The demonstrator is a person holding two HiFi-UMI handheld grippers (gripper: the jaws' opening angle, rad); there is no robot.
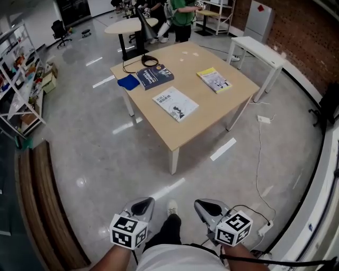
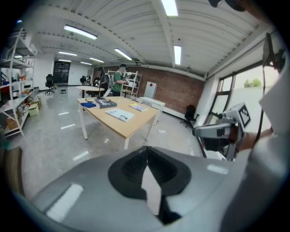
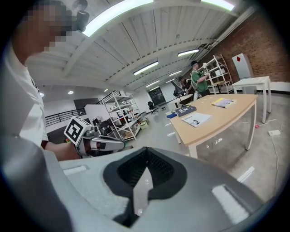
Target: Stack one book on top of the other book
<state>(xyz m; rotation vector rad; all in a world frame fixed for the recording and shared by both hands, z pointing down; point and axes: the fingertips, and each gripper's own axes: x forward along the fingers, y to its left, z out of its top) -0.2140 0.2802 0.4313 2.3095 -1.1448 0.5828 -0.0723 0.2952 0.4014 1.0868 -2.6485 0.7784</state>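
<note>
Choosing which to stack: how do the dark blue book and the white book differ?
The dark blue book has a dark cover; the white book has a pale one. The dark blue book lies beside a blue cloth; the white book lies nearer the person. Both lie flat, closed.

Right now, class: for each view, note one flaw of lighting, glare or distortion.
Head view: fisheye curves the glossy floor at its borders, and lamp glare streaks it. Left gripper view: black vignetted corners, ceiling lamp burnt white. Right gripper view: strip light blown out.
</note>
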